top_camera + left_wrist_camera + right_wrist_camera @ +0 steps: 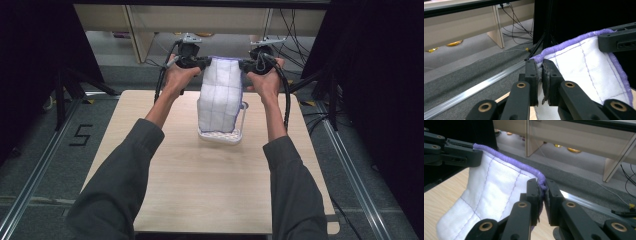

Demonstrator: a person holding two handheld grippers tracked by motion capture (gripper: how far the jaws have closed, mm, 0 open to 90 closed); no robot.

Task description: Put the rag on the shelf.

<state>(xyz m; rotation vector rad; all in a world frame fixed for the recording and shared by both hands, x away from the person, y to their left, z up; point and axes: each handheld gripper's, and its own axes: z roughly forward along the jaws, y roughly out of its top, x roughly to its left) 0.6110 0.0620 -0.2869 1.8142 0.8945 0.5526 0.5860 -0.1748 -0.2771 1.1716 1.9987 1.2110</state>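
A white quilted cloth [219, 95] with a purple hem hangs stretched between my two grippers above the far half of the table. My left gripper [204, 63] is shut on its upper left corner, and the cloth's edge [574, 65] is pinched between the jaws of that left gripper [540, 65]. My right gripper [245, 65] is shut on the upper right corner; the purple hem [511, 163] runs into the closed jaws of that right gripper [543, 185]. The cloth's lower end drapes over a white rack [220, 135] on the table.
The light wooden table [200, 185] sits on a grey carpeted floor with metal rails [30, 185] on both sides. Black stands and cables [287, 100] are at the far corners. A wooden shelf unit [461, 27] is behind the table.
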